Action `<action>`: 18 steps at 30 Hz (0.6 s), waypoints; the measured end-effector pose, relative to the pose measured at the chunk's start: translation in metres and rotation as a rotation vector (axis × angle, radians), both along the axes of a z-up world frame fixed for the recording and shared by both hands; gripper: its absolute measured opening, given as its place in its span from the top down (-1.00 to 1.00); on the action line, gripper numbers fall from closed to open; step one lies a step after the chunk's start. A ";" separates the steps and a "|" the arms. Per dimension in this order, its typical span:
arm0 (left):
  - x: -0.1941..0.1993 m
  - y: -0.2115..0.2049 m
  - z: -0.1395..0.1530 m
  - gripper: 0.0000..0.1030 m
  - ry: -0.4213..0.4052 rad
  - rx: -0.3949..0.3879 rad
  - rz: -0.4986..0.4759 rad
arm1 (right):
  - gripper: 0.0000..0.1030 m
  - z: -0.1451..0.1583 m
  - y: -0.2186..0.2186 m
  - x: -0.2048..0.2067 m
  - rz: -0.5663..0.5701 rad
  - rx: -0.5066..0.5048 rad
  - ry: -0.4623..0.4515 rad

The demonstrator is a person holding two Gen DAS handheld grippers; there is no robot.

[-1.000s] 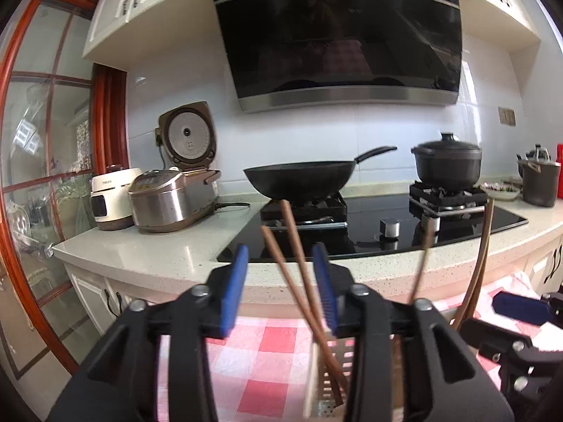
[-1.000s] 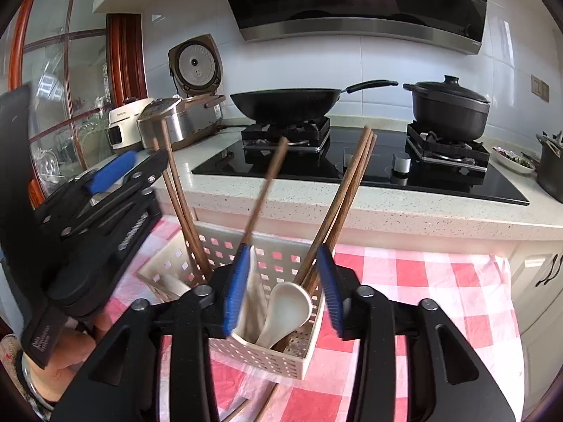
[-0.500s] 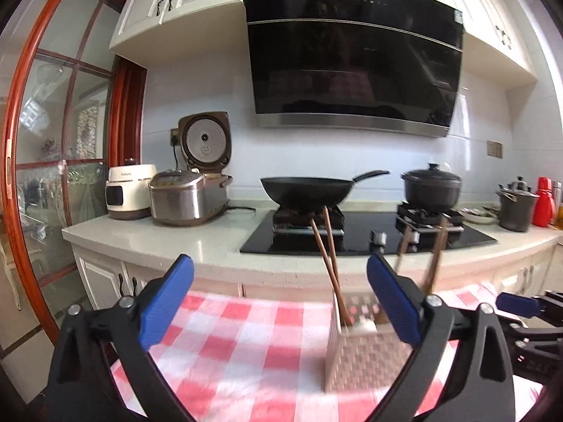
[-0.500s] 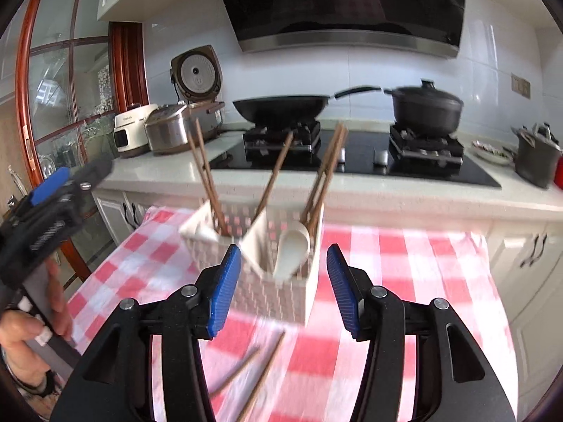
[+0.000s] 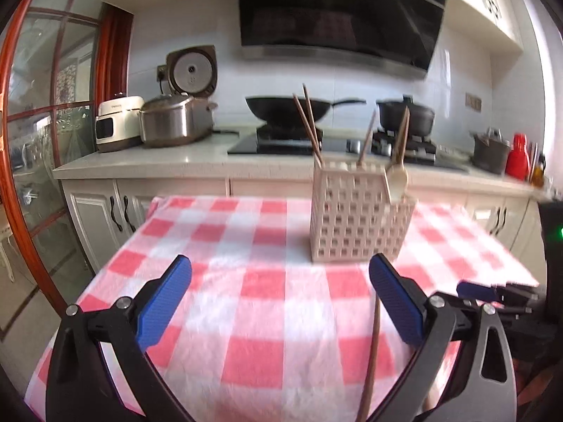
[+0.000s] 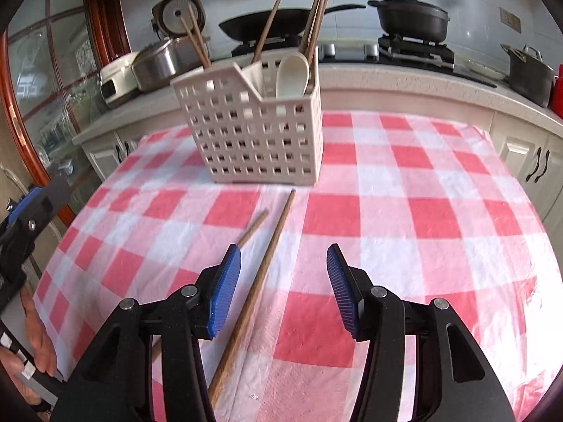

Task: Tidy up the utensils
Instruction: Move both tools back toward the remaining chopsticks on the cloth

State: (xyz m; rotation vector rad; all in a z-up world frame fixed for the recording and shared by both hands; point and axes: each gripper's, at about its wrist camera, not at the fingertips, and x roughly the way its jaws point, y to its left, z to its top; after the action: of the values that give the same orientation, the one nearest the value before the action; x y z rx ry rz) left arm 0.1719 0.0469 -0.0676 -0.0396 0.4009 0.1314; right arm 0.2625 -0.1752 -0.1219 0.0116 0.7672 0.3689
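Both grippers backed away from caddy (image 6: 260, 130), open

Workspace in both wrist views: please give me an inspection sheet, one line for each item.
Surface: table with red-white checked cloth.
Job's things: white holder upright, with chopsticks and a white spoon inside; two loose chopsticks flat on the cloth.
Clutter: nothing seen.
Grippers: left gripper wide open, empty; right gripper open above one loose chopstick, not gripping it.
Cables: nothing seen on the table.
Surroundings: counter with wok, black pot, rice cooker; a hand at the left edge.
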 end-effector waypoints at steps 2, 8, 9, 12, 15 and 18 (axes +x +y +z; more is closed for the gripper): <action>0.000 -0.003 -0.009 -0.90 0.016 0.002 -0.008 | 0.04 -0.009 0.005 0.003 -0.002 -0.010 0.022; 0.005 0.006 -0.025 -0.90 0.033 -0.005 0.012 | 0.22 -0.028 0.017 0.024 -0.012 -0.041 0.084; 0.005 0.009 -0.026 -0.90 0.031 -0.006 0.019 | 0.27 -0.031 0.020 0.027 -0.014 -0.049 0.096; 0.006 0.017 -0.026 -0.90 0.022 -0.006 0.035 | 0.36 -0.035 0.028 0.037 -0.016 -0.073 0.114; 0.007 0.022 -0.026 -0.90 0.015 -0.005 0.045 | 0.39 -0.036 0.034 0.046 -0.026 -0.104 0.116; 0.007 0.025 -0.026 -0.90 0.019 -0.006 0.046 | 0.42 -0.035 0.041 0.055 -0.034 -0.139 0.120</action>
State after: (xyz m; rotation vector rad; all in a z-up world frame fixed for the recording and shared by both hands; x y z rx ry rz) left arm 0.1793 0.0722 -0.0939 -0.0531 0.4191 0.1757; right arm 0.3174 -0.1345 -0.1571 -0.0843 0.9088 0.2834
